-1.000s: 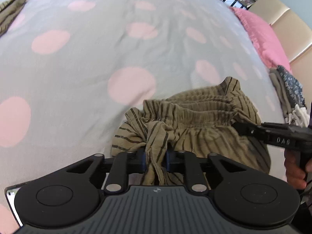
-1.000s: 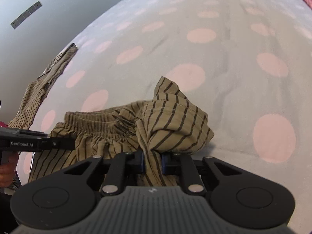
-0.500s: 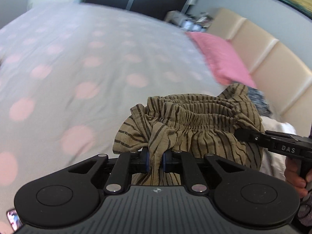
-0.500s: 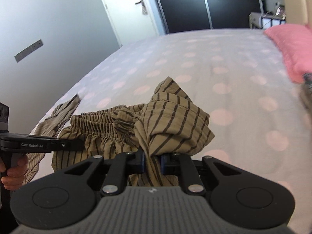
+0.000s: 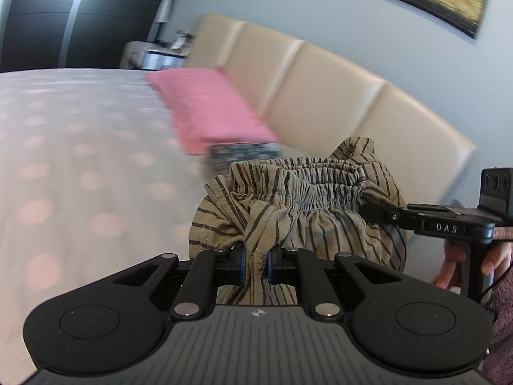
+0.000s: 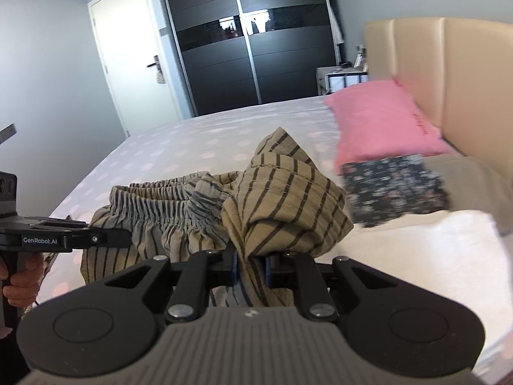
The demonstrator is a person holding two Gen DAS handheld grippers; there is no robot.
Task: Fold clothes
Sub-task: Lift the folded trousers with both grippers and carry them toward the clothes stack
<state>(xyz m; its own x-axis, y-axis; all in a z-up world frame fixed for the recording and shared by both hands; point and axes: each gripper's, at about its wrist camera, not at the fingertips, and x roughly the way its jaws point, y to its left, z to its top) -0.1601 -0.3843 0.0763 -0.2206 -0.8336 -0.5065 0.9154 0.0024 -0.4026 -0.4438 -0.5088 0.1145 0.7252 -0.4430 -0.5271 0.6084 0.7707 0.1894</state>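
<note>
A tan striped garment with an elastic waistband (image 5: 307,205) hangs bunched between both grippers, lifted above the bed; it also shows in the right wrist view (image 6: 224,211). My left gripper (image 5: 255,261) is shut on one end of its fabric. My right gripper (image 6: 250,268) is shut on the other end. Each gripper shows side-on in the other's view, the right one (image 5: 426,221) at the right and the left one (image 6: 64,235) at the left.
The bed has a grey cover with pink dots (image 5: 64,166). A pink pillow (image 6: 381,122) lies against the beige headboard (image 5: 320,89). A folded dark floral cloth (image 6: 394,189) lies on grey and white folded items (image 6: 416,250) near the pillow. Dark wardrobe and door stand behind.
Both grippers have lifted the striped garment off the bed and swung toward the headboard. The pillow and the folded stack have come into view. Both grips have held.
</note>
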